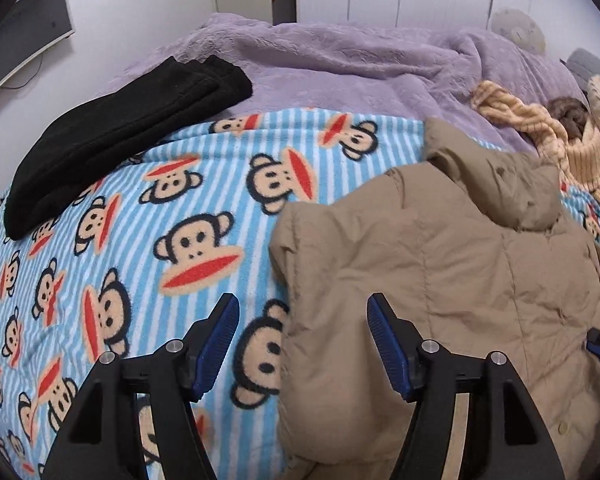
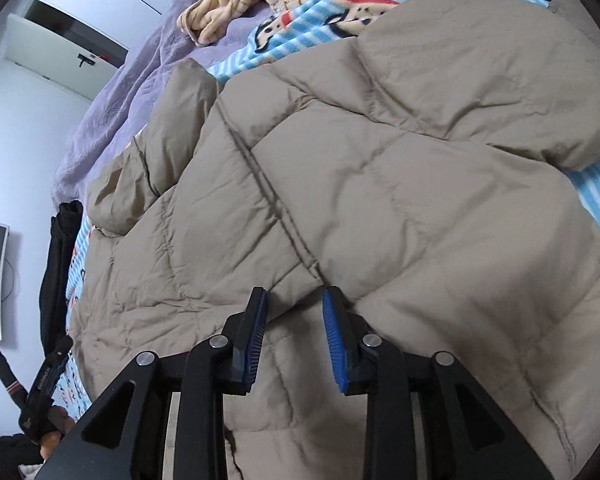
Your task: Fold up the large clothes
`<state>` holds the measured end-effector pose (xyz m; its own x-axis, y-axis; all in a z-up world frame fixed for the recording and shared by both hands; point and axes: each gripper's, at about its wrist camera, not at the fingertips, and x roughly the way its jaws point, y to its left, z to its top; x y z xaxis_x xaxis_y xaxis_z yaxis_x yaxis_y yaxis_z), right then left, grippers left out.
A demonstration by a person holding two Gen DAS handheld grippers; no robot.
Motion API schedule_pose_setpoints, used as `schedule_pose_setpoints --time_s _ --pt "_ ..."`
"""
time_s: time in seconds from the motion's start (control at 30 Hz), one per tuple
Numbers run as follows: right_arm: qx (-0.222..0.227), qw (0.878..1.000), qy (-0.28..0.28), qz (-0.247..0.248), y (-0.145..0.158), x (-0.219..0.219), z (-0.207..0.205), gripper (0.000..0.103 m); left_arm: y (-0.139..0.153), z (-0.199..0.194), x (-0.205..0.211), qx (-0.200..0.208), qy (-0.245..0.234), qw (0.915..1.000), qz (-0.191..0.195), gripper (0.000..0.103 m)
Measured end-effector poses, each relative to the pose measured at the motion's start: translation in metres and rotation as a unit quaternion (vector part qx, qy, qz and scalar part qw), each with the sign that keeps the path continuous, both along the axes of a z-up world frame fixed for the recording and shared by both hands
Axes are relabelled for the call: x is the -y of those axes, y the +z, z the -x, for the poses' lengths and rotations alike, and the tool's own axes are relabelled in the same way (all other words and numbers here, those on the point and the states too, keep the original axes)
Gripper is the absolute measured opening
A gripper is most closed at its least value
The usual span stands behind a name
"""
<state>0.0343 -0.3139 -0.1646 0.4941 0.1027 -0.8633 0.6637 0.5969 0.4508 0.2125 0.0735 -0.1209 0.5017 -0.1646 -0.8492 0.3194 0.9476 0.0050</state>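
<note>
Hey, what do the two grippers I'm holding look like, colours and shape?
Both match. The left gripper has black angular plastic arms with triangular cut-outs, round silver pivot pins, and fingers faced with ribbed blue pads. The right gripper is built the same: black linkages, silver pins, ribbed blue fingers. No cables or sleeves show.

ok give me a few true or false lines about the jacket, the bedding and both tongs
1. The tan puffer jacket lies on the monkey-print blanket. True.
2. The left tongs are clamped on the jacket. False: their jaws stand open, gripping nothing.
3. Folded black clothing lies on the bed apart from the jacket. True.
4. The right tongs hover over bare blanket. False: they are over the jacket.
5. The purple blanket covers the jacket. False: it lies behind it.
</note>
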Motion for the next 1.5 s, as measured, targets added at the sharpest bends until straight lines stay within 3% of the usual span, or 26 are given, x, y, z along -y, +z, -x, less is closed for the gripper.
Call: schedule_pose_setpoints --time_s 0.1,0.17,0.27,0.47,0.63,0.77,0.9,0.97,1.1,1.3,1.33,1.37,1.5 --pt "-0.003 1.000 0.003 -0.007 -0.005 0.001 0.006 0.029 -0.026 0.010 0.014 -0.021 -0.013 0.9990 -0.038 0.068" --pt "-0.004 1.000 0.005 -0.009 -0.005 0.001 0.006 0.029 -0.041 0.012 0.015 -0.022 -0.008 0.9990 -0.038 0.068" --pt "-0.005 1.000 0.007 -0.016 -0.007 0.001 0.010 0.029 -0.049 0.008 0.013 -0.021 0.007 0.9987 -0.046 0.084" --pt "0.003 0.999 0.021 -0.035 -0.006 0.001 0.023 0.032 -0.032 0.010 0.017 -0.033 0.006 0.9976 -0.060 0.084" --pt "0.019 0.998 0.018 -0.054 0.001 0.009 0.043 0.033 -0.010 0.035 0.040 -0.049 -0.022 0.9977 -0.041 0.084" --pt "0.025 0.998 0.007 -0.058 0.009 0.020 0.064 0.055 -0.002 0.062 0.073 -0.076 -0.043 0.9958 -0.028 0.084" --pt "0.025 0.998 -0.007 -0.052 0.014 0.036 0.087 0.057 0.005 0.092 0.111 -0.089 -0.065 0.9938 -0.008 0.087" --pt "0.022 0.998 -0.019 -0.056 0.014 0.046 0.101 0.064 0.010 0.106 0.129 -0.086 -0.073 0.9936 -0.009 0.103" --pt "0.020 0.997 -0.039 -0.056 0.015 0.066 0.128 0.073 0.013 0.130 0.160 -0.088 -0.093 0.9917 -0.013 0.103" --pt "0.021 0.995 -0.071 -0.061 0.014 0.103 0.164 0.074 0.013 0.144 0.188 -0.097 -0.089 0.9911 -0.021 0.103" --pt "0.022 0.995 -0.076 -0.061 0.015 0.111 0.170 0.076 0.012 0.144 0.192 -0.098 -0.088 0.9910 -0.022 0.103" --pt "0.023 0.995 -0.080 -0.060 0.015 0.118 0.174 0.087 0.011 0.145 0.196 -0.102 -0.090 0.9905 -0.022 0.103" --pt "0.032 0.993 -0.100 -0.051 0.021 0.148 0.190 0.087 0.004 0.154 0.214 -0.127 -0.108 0.9859 -0.012 0.103"
